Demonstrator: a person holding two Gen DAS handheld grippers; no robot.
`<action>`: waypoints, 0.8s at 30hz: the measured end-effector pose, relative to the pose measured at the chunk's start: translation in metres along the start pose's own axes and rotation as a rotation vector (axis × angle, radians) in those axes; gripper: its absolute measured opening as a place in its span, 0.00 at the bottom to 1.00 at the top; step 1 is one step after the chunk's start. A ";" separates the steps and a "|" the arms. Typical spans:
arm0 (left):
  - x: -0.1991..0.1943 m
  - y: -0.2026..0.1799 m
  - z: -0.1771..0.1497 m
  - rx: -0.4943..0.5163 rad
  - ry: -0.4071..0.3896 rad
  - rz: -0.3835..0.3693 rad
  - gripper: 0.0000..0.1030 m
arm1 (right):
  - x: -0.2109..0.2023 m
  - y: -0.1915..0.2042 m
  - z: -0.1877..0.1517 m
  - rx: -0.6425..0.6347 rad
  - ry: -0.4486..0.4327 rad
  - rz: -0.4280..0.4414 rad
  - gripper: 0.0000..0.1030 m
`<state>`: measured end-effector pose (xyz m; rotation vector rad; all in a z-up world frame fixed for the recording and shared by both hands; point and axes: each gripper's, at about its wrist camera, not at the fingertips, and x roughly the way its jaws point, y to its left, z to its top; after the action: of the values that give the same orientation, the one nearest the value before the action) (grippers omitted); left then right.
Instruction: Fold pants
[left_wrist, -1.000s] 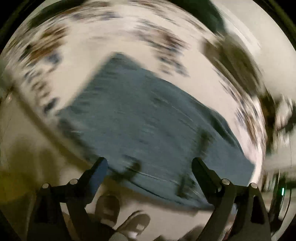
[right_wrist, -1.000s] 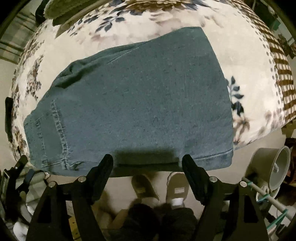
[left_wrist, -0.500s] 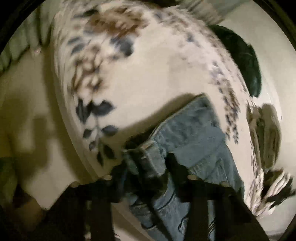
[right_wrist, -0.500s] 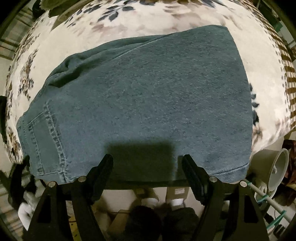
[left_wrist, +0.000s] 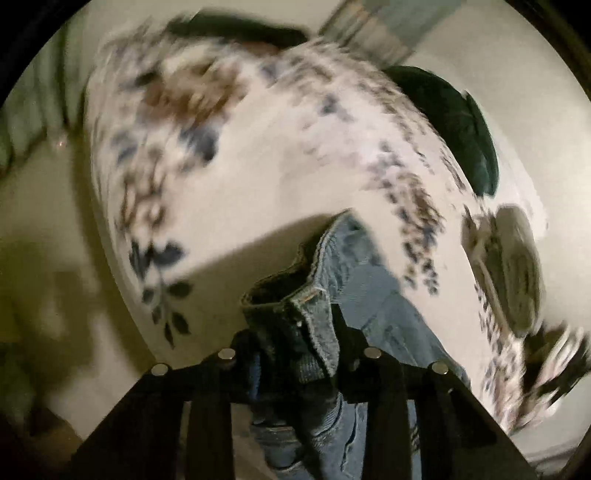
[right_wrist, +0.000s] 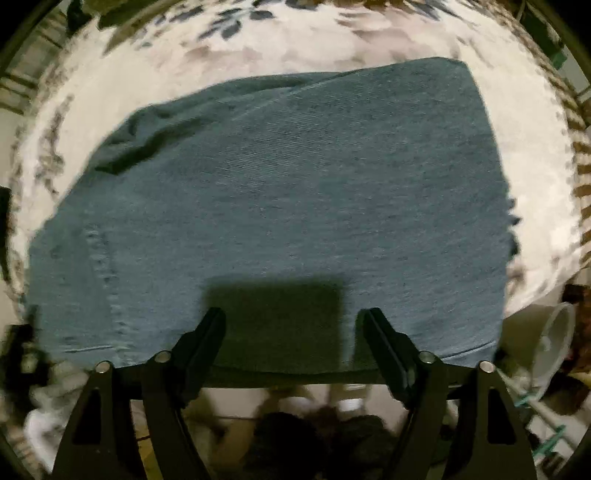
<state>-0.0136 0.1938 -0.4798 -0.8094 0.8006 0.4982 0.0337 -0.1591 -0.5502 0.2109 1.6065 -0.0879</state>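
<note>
Blue denim pants (right_wrist: 295, 206) lie folded flat on a bed with a white floral cover (right_wrist: 528, 155). My right gripper (right_wrist: 293, 325) is open and empty, its fingers over the near edge of the pants, casting a dark shadow on the denim. My left gripper (left_wrist: 295, 332) is shut on a bunched end of the pants (left_wrist: 295, 317) and holds it just above the floral cover (left_wrist: 258, 166); the rest of the denim trails down and to the right. The left view is blurred.
A dark green cushion (left_wrist: 454, 118) lies at the far edge of the bed. A grey bucket (right_wrist: 550, 347) and a rack with white rods (right_wrist: 532, 402) stand by the bed's right side. Feet in slippers (right_wrist: 347, 402) show below the right gripper.
The left gripper swung from hovering open over the pants to the pants' end and shut on it, lifting the bunched denim. The right gripper moved closer over the pants, still open.
</note>
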 end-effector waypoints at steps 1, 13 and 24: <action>-0.011 -0.015 0.000 0.053 -0.020 0.006 0.26 | -0.001 0.000 -0.001 -0.006 -0.010 -0.015 0.91; -0.103 -0.157 -0.026 0.443 -0.095 -0.165 0.24 | -0.033 -0.031 -0.001 -0.011 -0.095 -0.091 0.95; -0.119 -0.274 -0.123 0.702 -0.023 -0.372 0.24 | -0.062 -0.116 0.010 0.089 -0.136 -0.068 0.95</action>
<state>0.0422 -0.0800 -0.3184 -0.2805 0.7132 -0.1147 0.0241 -0.2792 -0.4977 0.2145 1.4755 -0.2220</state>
